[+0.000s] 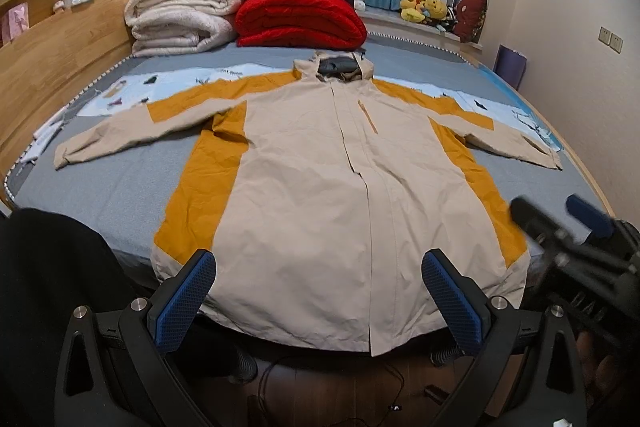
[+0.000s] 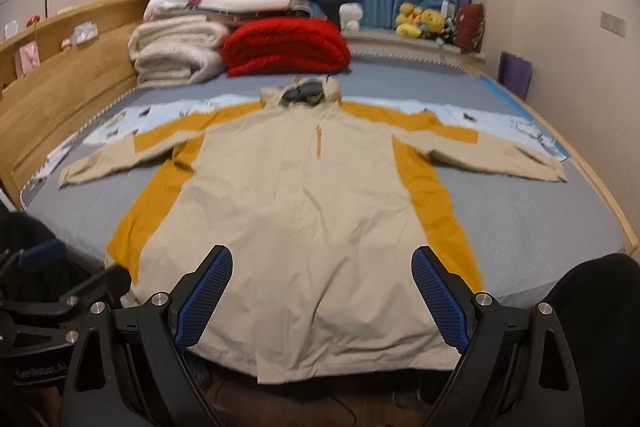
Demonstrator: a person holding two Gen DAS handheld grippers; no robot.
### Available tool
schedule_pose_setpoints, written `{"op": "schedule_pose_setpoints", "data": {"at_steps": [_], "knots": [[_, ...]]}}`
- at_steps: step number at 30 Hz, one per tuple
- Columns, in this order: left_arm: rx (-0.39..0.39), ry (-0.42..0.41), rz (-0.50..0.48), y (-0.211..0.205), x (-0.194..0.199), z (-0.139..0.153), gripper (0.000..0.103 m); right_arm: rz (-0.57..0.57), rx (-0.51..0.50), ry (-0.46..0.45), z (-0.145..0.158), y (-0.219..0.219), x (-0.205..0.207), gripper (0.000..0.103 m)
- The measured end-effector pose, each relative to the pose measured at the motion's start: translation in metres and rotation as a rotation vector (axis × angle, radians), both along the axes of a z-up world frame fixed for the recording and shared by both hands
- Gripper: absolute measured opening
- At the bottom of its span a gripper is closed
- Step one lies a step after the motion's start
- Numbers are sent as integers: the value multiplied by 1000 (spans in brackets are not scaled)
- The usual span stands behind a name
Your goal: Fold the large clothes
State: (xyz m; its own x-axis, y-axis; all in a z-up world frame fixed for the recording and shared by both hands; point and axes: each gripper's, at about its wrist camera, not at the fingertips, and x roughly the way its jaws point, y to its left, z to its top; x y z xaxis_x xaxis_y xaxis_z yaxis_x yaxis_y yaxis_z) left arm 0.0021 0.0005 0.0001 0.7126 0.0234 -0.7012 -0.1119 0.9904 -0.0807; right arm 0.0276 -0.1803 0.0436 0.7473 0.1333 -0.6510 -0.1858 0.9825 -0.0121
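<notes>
A beige and mustard hooded jacket [image 1: 320,187] lies flat, front up, on the grey bed, sleeves spread to both sides, hood at the far end. It also shows in the right wrist view [image 2: 312,211]. My left gripper [image 1: 320,259] is open and empty, above the jacket's hem near the bed's front edge. My right gripper [image 2: 322,259] is open and empty, also above the hem. The right gripper shows in the left wrist view [image 1: 560,211] near the jacket's right hem corner, blurred. Part of the left gripper shows at the left edge of the right wrist view [image 2: 40,255].
Folded white quilts [image 1: 180,19] and a red blanket [image 1: 300,19] are stacked at the far end of the bed [image 1: 120,179]. A wooden headboard [image 1: 60,39] runs along the left. Plush toys [image 1: 428,7] sit on the window sill under blue curtains. Cables lie on the floor below.
</notes>
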Motion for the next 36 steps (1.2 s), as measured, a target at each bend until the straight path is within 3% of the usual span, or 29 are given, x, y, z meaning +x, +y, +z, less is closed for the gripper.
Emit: {"op": "schedule_pose_setpoints", "data": {"at_steps": [7,8,14,15,19,24,29,33,36], "knots": [[46,-103,26,4,2,40,101,-65,65,-136,37,-19,0,90],[39,-112,33,8,2,47,100,-58,76,-143,41,-20,1,85],[54,-220,10,17,12,74,84,-34,73,-184,60,-18,15,81],[67,-231,4,18,15,74,76,-30,73,-187,63,-16,20,79],[48,-198,2,31,49,72,47,11,69,-175,66,-7,45,70],[37,-221,62,54,99,82,43,53,58,-166,69,4,87,60],[36,-244,147,85,158,96,43,66,68,-174,74,14,140,58],[81,-255,220,113,215,103,41,77,88,-199,84,24,191,51],[101,-243,250,128,250,102,33,65,109,-238,91,33,229,50]]}}
